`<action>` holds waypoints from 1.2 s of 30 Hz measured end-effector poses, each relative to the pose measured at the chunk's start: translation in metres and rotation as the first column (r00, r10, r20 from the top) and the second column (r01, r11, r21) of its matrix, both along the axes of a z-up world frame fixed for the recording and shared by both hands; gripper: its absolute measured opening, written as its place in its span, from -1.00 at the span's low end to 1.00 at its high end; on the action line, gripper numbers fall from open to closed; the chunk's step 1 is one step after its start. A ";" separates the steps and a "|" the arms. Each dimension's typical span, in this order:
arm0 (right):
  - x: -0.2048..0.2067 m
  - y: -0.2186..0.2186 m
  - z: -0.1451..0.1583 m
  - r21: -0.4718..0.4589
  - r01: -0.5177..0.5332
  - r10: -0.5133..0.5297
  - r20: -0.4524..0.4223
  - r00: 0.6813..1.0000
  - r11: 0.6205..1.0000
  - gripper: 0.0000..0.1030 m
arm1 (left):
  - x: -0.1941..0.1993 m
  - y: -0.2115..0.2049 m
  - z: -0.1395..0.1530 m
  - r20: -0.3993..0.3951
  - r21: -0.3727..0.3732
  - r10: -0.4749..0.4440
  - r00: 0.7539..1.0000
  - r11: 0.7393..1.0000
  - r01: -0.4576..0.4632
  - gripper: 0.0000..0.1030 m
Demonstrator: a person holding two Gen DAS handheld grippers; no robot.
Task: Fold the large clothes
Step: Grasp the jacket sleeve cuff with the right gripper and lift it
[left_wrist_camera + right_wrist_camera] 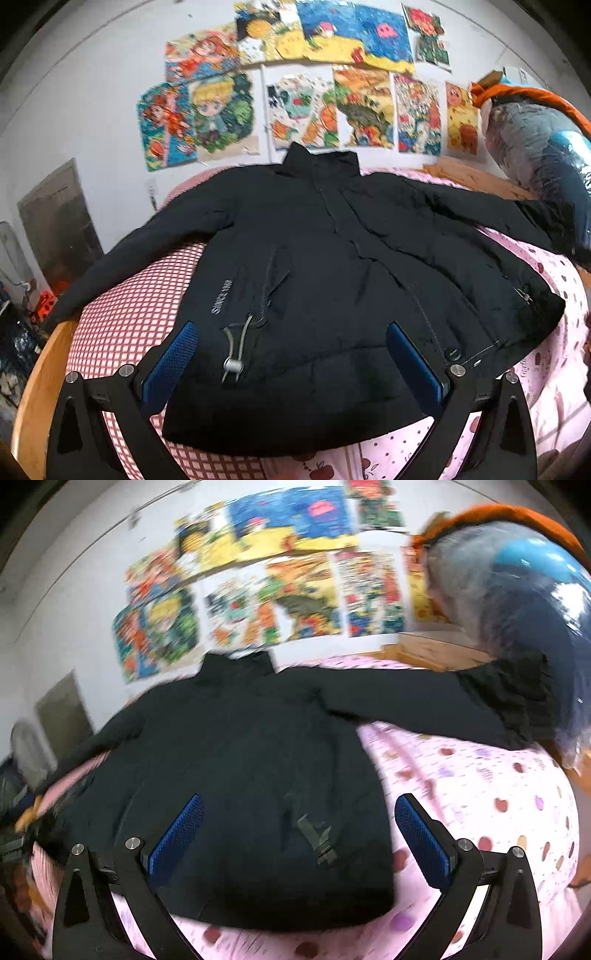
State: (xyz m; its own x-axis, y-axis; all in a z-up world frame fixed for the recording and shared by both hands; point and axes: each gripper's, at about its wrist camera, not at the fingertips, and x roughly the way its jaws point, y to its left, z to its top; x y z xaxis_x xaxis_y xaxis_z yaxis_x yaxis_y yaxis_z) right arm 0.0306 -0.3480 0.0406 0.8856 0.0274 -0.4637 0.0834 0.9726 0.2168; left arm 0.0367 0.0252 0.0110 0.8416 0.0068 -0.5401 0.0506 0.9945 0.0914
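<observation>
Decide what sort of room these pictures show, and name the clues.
Probably a child's bedroom: a black jacket lies spread on a bed with pink bedding, and bright cartoon pictures cover the wall behind.

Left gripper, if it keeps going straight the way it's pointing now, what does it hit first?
Most likely the black jacket. The left gripper has its jaws open, and the cloth near the hem, by the drawcord toggle, fills the space between them. How far above the cloth it sits is unclear from this view.
</observation>
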 end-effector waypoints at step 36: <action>0.093 -0.234 -0.085 0.299 0.630 -0.624 -0.127 0.771 0.717 0.94 | 0.320 -0.188 -0.016 -0.318 -0.095 -0.188 0.929 0.981 0.166 1.00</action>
